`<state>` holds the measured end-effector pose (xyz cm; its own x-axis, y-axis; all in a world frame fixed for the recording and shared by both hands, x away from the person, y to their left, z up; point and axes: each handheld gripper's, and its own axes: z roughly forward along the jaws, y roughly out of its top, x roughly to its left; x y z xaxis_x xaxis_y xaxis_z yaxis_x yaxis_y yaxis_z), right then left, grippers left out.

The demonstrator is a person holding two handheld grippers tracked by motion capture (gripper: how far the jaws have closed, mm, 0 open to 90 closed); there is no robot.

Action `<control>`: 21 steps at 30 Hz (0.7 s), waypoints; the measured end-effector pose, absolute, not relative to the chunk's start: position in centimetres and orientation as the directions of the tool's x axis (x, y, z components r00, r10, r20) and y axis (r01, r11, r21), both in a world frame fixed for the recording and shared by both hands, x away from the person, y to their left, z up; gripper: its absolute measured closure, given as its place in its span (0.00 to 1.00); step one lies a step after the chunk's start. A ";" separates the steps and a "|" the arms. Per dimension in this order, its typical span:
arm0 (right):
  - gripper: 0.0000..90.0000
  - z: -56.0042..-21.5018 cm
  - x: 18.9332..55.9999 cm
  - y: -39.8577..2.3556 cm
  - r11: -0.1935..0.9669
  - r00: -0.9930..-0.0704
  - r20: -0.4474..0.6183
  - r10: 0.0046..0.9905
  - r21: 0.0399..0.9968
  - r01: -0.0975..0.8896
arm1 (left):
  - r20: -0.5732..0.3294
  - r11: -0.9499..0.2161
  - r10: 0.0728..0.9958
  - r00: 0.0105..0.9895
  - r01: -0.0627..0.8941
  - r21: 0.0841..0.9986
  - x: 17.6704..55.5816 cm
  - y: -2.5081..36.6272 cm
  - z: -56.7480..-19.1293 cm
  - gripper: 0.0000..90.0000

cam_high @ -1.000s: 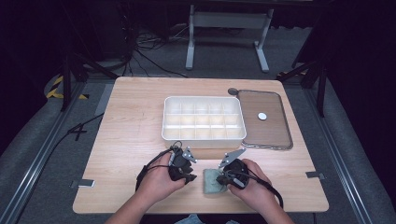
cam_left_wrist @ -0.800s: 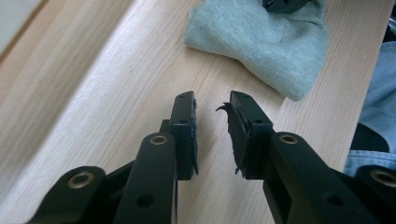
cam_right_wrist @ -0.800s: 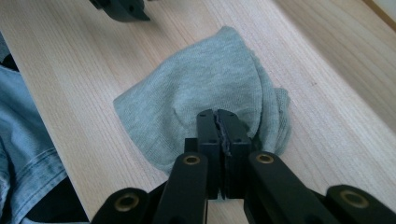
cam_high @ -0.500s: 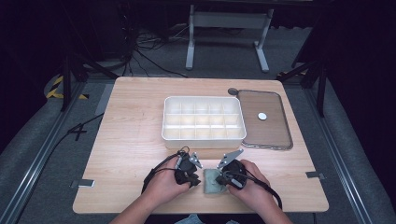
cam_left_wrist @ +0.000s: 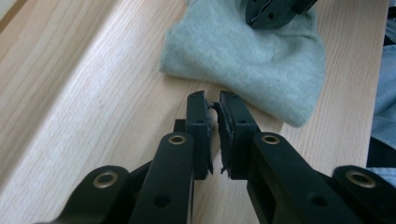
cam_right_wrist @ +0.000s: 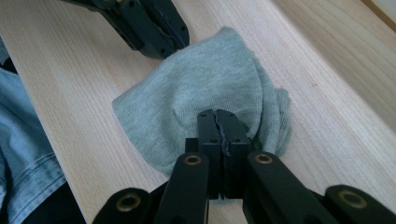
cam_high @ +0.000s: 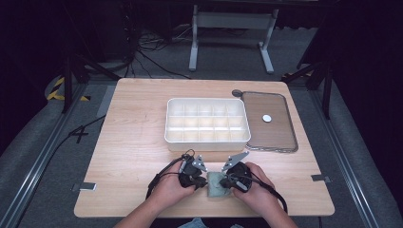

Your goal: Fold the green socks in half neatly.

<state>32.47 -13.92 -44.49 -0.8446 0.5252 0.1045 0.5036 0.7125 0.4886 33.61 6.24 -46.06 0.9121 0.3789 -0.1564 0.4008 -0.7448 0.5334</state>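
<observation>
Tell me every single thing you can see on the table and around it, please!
Cloth: one, grey-green, folded, at the table's near edge between the two grippers.
Box: one, white, split into many small compartments, middle of the table.
Tray: one, brown with a metal rim, right beside the box.
Disc: one, small, white, lying on the tray.
Table: one, light wood.
Metal stand: one, grey, on the floor behind the table.
Cables: several, black, on the floor behind the table.
Left gripper: one, black, jaws just been closing, nearly shut with nothing between them, beside the cloth.
Right gripper: one, black, shut, on the cloth.
Hands: two, holding the grippers.
</observation>
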 end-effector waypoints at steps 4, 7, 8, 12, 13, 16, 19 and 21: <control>1.00 -44.6 32.6 -14.1 0.708 -0.844 0.112 0.525 0.493 0.506 | -0.127 -0.744 0.371 0.920 0.376 0.552 33.5 5.9 -46.2 0.98; 1.00 -44.6 32.6 -14.0 0.705 -0.841 0.115 0.528 0.494 0.510 | -0.117 -0.746 0.361 0.925 0.362 0.560 33.5 5.8 -46.3 0.99; 1.00 -44.6 32.5 -14.1 0.704 -0.842 0.114 0.528 0.495 0.509 | -0.109 -0.747 0.354 0.929 0.351 0.564 33.4 5.7 -46.3 0.99; 1.00 -44.6 32.5 -14.1 0.702 -0.841 0.115 0.529 0.498 0.509 | -0.071 -0.736 0.343 0.937 0.315 0.599 33.1 5.4 -46.0 1.00; 1.00 -44.6 32.5 -14.1 0.702 -0.841 0.115 0.529 0.498 0.509 | -0.071 -0.736 0.343 0.937 0.315 0.599 33.1 5.4 -46.0 1.00; 1.00 -44.6 32.4 -14.0 0.698 -0.839 0.118 0.530 0.500 0.512 | -0.060 -0.706 0.321 0.945 0.281 0.650 32.5 5.0 -45.5 1.00; 1.00 -44.6 32.4 -13.9 0.695 -0.839 0.125 0.529 0.503 0.514 | -0.040 -0.713 0.292 0.956 0.245 0.657 32.2 4.6 -45.2 1.00; 1.00 -44.7 32.3 -13.8 0.696 -0.839 0.121 0.530 0.504 0.512 | -0.027 -0.716 0.290 0.957 0.236 0.657 32.1 4.6 -45.2 1.00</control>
